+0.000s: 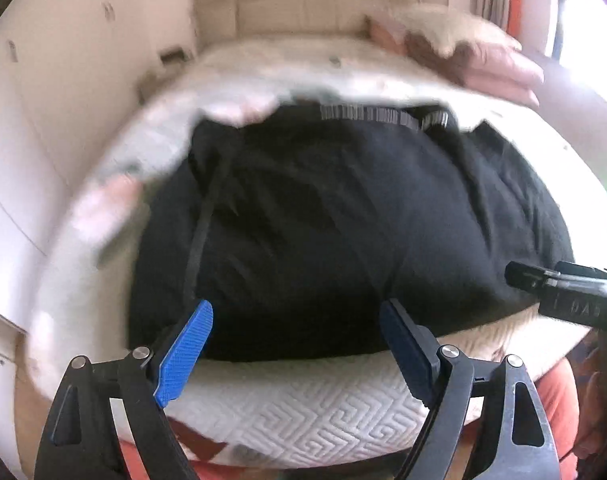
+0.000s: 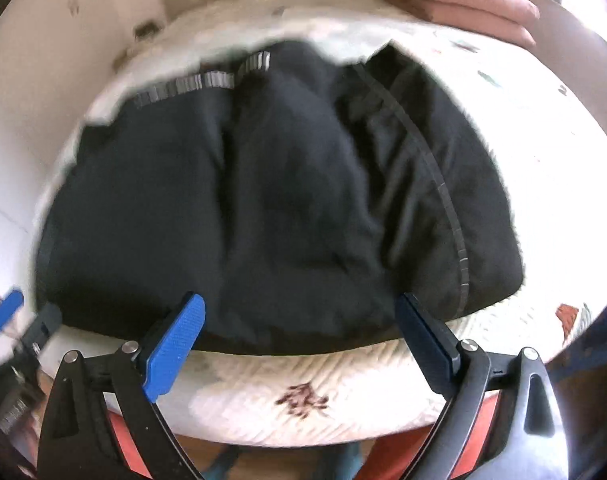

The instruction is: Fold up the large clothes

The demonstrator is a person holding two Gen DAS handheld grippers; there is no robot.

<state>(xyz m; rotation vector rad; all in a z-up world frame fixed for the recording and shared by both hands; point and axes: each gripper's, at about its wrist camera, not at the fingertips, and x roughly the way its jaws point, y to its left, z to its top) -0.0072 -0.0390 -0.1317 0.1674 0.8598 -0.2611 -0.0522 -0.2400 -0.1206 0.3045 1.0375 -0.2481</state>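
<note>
A large black garment (image 1: 343, 232) lies spread on a white quilted bed (image 1: 303, 412), with a ribbed grey band at its far edge and a dark strip down one side. It also fills the right wrist view (image 2: 283, 208). My left gripper (image 1: 299, 344) is open and empty, its blue pads (image 1: 187, 352) hovering at the garment's near edge. My right gripper (image 2: 303, 340) is open and empty at the same near edge, further right; its black body shows in the left wrist view (image 1: 567, 292). The left gripper's blue tip shows in the right wrist view (image 2: 5, 310).
Folded pink and beige pillows or blankets (image 1: 483, 56) lie at the bed's far right. A cream headboard (image 1: 323, 4) and white wall panels (image 1: 43, 120) stand behind and to the left. The bed's near edge (image 2: 311, 412) drops to an orange surface below.
</note>
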